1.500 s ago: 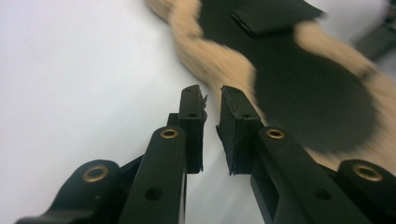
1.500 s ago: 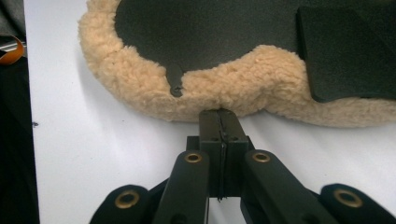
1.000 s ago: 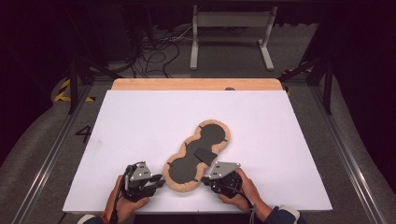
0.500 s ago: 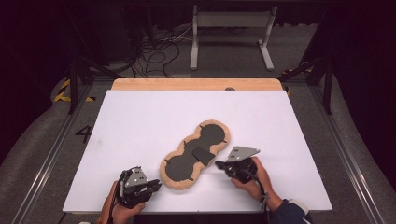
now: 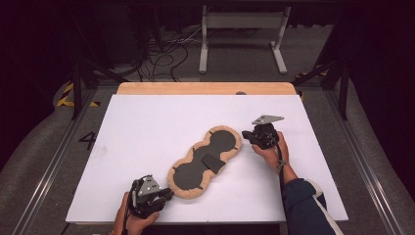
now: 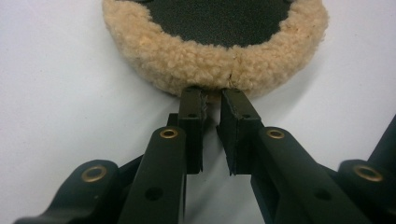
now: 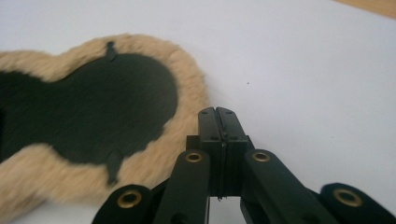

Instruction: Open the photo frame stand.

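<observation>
A long peanut-shaped pad [image 5: 188, 177] with a tan fleece rim and dark middle lies slantwise on the white sheet [image 5: 147, 127]. A small dark flap [image 5: 213, 163] sits at its waist. My left gripper [image 5: 169, 194] is at the pad's near end. In the left gripper view its jaws [image 6: 212, 95] have just been closing and pinch the fleece rim [image 6: 215, 65] at their tips, with a narrow gap behind. My right gripper [image 5: 244, 136] is shut with nothing in it, just off the pad's far end. In the right gripper view it [image 7: 217, 113] lies beside the fleece rim [image 7: 191, 93].
The white sheet covers a wooden board whose back edge [image 5: 205, 88] shows. Beyond the table stand a metal frame [image 5: 242, 29] and loose cables [image 5: 161, 54] on the floor. Dark rails [image 5: 54, 161] run along both sides.
My right gripper has moved from the pad's near end up and to the right, to beside its far end. The left gripper stays at the near rim. The pad has not shifted.
</observation>
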Tool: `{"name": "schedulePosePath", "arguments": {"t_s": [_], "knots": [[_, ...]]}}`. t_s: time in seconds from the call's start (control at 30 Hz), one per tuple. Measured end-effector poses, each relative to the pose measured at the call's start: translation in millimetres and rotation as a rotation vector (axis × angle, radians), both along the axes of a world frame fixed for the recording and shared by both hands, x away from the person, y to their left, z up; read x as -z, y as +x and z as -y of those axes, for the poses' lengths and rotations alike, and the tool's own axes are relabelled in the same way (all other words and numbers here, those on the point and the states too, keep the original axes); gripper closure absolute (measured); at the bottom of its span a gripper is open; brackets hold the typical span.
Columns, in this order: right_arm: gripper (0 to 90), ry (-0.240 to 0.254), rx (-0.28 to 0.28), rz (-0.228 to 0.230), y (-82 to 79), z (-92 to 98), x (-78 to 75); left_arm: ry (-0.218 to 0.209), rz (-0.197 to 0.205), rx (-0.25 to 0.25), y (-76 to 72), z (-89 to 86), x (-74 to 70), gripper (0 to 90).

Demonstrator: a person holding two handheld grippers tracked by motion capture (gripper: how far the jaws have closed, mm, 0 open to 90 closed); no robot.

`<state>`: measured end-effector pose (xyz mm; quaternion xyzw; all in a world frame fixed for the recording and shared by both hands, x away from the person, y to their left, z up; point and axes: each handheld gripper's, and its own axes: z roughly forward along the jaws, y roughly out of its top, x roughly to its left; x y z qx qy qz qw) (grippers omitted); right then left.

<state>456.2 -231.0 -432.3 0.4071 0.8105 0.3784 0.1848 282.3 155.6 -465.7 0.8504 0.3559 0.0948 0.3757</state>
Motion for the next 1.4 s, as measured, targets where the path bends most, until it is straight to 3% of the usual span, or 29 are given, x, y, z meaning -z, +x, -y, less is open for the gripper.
{"name": "schedulePosePath", "arguments": {"t_s": [0.13, 0.3, 0.4, 0.6, 0.67, 0.77, 0.9, 1.03, 1.2, 1.4], "knots": [[90.0, -0.032, 0.022, -0.036, 18.5, -4.0, 10.6, 0.0, 0.0, -0.009, 2.0, 0.0, 0.2, 80.6], [90.0, -0.029, -0.017, -0.069, 32.2, -7.2, 15.4, 0.035, 0.03, -0.018, 8.5, 0.8, -0.9, 81.1], [90.0, -0.039, -0.017, -0.078, 40.2, -6.7, 13.8, 0.057, 0.044, -0.015, 13.9, 0.4, -1.5, 81.1], [90.0, -0.052, -0.022, -0.087, 50.4, -6.9, 15.6, 0.051, 0.034, -0.006, 24.4, -4.1, -1.7, 81.2], [90.0, -0.041, -0.041, -0.088, 50.8, -6.8, 16.7, 0.05, 0.044, -0.003, 27.0, -5.6, -1.1, 81.2], [90.0, -0.083, -0.063, -0.085, 49.9, -6.3, 14.3, 0.042, 0.043, 0.0, 32.9, -8.7, -0.5, 81.3], [90.0, -0.054, -0.073, -0.1, 49.4, -1.2, 15.1, 0.043, 0.039, -0.004, 39.0, -11.7, -0.9, 81.3], [90.0, -0.075, -0.074, -0.094, 47.2, -1.2, 14.3, 0.04, 0.029, 0.012, 43.1, -14.6, -1.2, 81.7], [90.0, -0.066, -0.106, -0.108, 37.9, 5.5, 14.3, 0.061, 0.04, 0.0, 45.8, -17.7, -2.0, 81.5], [90.0, -0.067, -0.148, -0.116, 21.8, 14.7, 13.9, 0.034, 0.02, 0.021, 59.1, -28.8, -1.2, 83.5]]}}
